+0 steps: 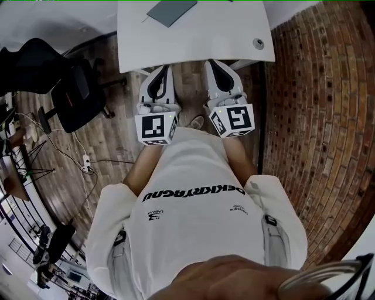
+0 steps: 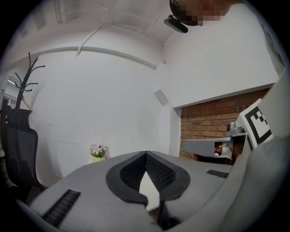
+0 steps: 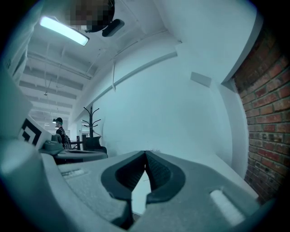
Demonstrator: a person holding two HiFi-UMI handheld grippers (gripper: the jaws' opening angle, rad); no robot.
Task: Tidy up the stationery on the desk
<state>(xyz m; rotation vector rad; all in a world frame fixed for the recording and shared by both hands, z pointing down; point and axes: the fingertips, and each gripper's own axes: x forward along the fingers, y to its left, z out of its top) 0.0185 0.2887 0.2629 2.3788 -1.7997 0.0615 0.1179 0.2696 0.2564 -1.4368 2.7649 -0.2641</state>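
We held both tools side by side just short of the white worktop (image 1: 222, 35), over the wood floor (image 1: 111, 146). The left tool (image 2: 146, 155) was pressed together at the tips with nothing in it, and the right tool (image 3: 145, 155) was the same. The only stationery we spotted was a flat dark grey pad (image 1: 171, 10) lying at the worktop's far edge, well apart from both tools. A small round grey fitting (image 1: 258, 43) sat near its right corner.
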